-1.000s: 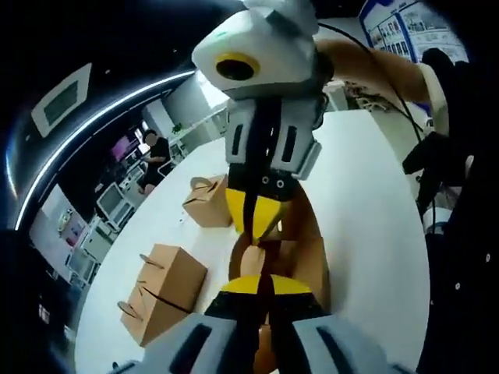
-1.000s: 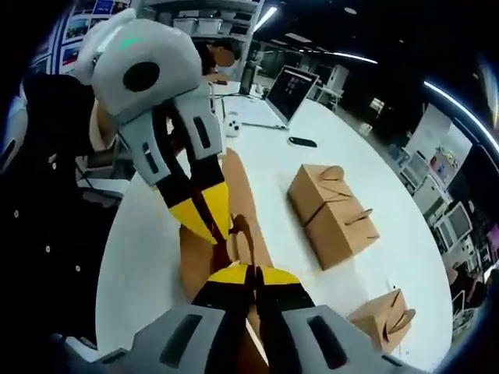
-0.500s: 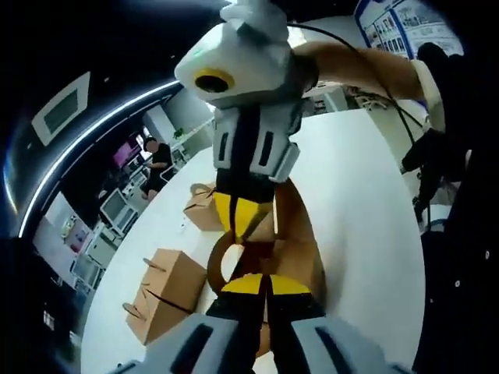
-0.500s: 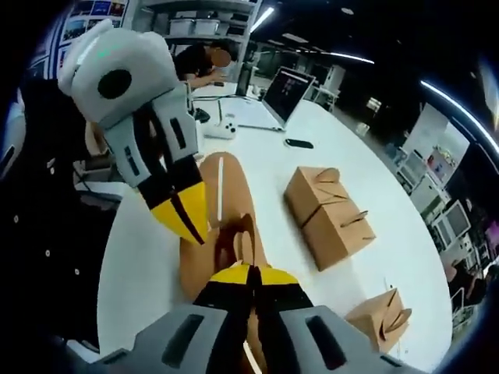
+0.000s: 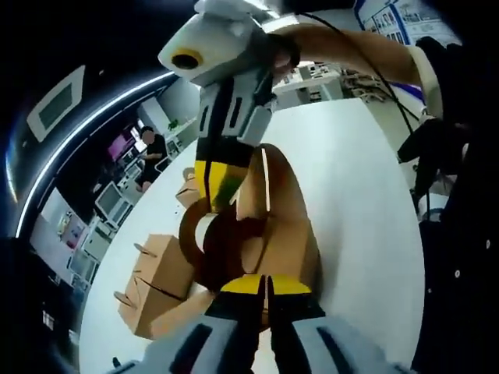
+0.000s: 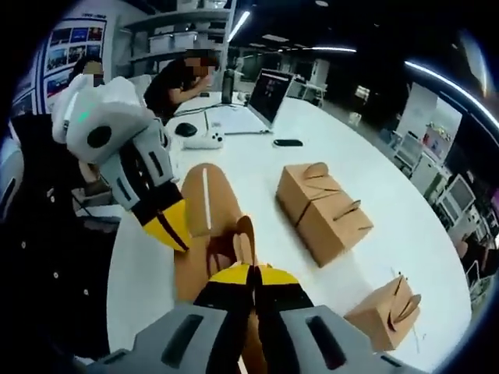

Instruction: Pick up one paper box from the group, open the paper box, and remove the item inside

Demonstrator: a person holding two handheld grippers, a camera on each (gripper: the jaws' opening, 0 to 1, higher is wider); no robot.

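I judge I'm mid-opening: my left gripper [image 5: 260, 282] and right gripper [image 6: 251, 273] each pinch a handle flap of the paper box [image 5: 284, 226] held above the white table [image 6: 249, 167], so next I pull them toward three and nine o'clock.

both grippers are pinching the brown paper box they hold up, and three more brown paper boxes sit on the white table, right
Not three: two more. The right gripper view shows the larger brown paper box and the smaller brown paper box on the round white table. Both the left gripper and right gripper pinch the held brown paper box.
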